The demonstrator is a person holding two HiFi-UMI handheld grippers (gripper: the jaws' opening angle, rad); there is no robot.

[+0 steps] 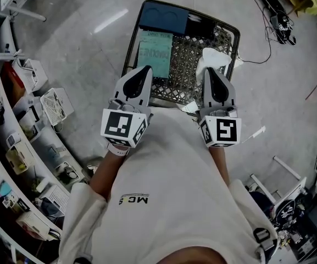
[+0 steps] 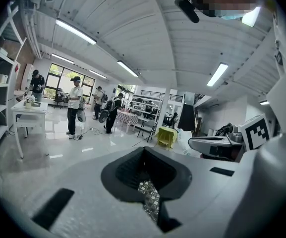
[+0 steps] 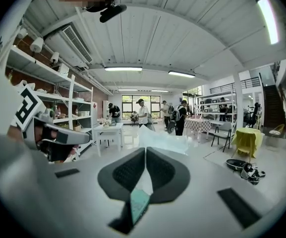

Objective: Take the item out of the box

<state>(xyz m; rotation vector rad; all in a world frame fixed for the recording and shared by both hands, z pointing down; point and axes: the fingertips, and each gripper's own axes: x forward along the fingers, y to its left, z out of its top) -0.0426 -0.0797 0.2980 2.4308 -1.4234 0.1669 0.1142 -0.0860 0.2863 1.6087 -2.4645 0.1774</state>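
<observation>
Open grey floor (image 1: 81, 32) lies on every side of the box (image 1: 183, 70), with curved shelves (image 1: 26, 120) well off to my left and a cable (image 1: 260, 43) off to the right. Both my grippers reach out over its near rim. My right gripper (image 1: 209, 70) has its jaws pressed together on a thin white bag (image 1: 216, 58), crumpled and glossy. The bag sits over the box's right side and reaches past the right rim; I cannot tell whether it is clear of the mesh. My left gripper (image 1: 143, 70) has its jaws together too, with nothing in them, over the near edge of a teal carton (image 1: 154, 53). Only the head view shows what is in the box: that flat carton, a dark blue one (image 1: 161, 18) behind it and a black thing (image 1: 202, 25) at the far rim. The gripper views show instead a long room with people (image 3: 143, 114) standing by tables, and the bag poking out beyond the right pads (image 3: 125, 170). The box is black wire lattice, rectangular with rounded corners; the pads are dark and finely textured.
</observation>
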